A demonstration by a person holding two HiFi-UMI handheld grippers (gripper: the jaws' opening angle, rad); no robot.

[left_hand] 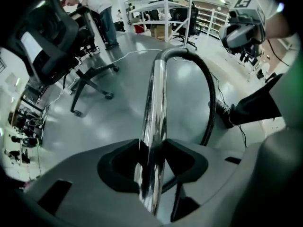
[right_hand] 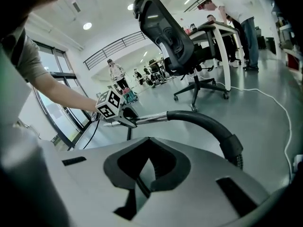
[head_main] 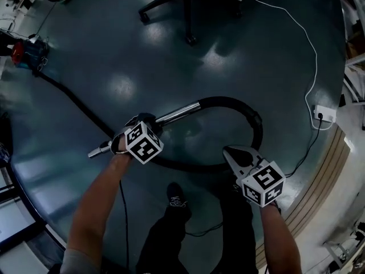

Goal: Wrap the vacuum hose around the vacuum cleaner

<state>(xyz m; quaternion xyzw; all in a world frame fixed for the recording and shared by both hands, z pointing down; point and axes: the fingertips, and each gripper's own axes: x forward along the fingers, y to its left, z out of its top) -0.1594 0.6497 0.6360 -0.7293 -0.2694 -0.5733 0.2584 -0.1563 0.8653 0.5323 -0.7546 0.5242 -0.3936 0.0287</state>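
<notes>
Closest in, the left gripper [left_hand: 152, 148] has its fingers [left_hand: 120, 162] pinching the chrome tube [left_hand: 156, 98] from both sides, partly spread by the tube's width. The tube runs straight away from them. The right gripper [right_hand: 144, 167] has its fingers [right_hand: 128, 167] pressed together on nothing and hovers off to the side of the left one. The tube looks rigid, smooth and likely slippery, so a grip across its round section could twist or slide. It should swing as one stiff piece, and holding it near the middle, as now, seems sound. Beyond the left fingers the tube meets the black hose [left_hand: 210, 93] at a thicker cuff, which probably offers a surer grip for the free gripper. The hose itself appears ribbed, limp and light, likely to sag and spring back into its own curve. The tube's long axis lies nearly level above the floor [head_main: 228, 56]. Its open tip is behind the left fingers and its hose end ahead of them. From there the hose loops round past the right fingers, doubles back beneath the left ones and trails far off to the vacuum cleaner [head_main: 27, 55], well apart from both grippers.
</notes>
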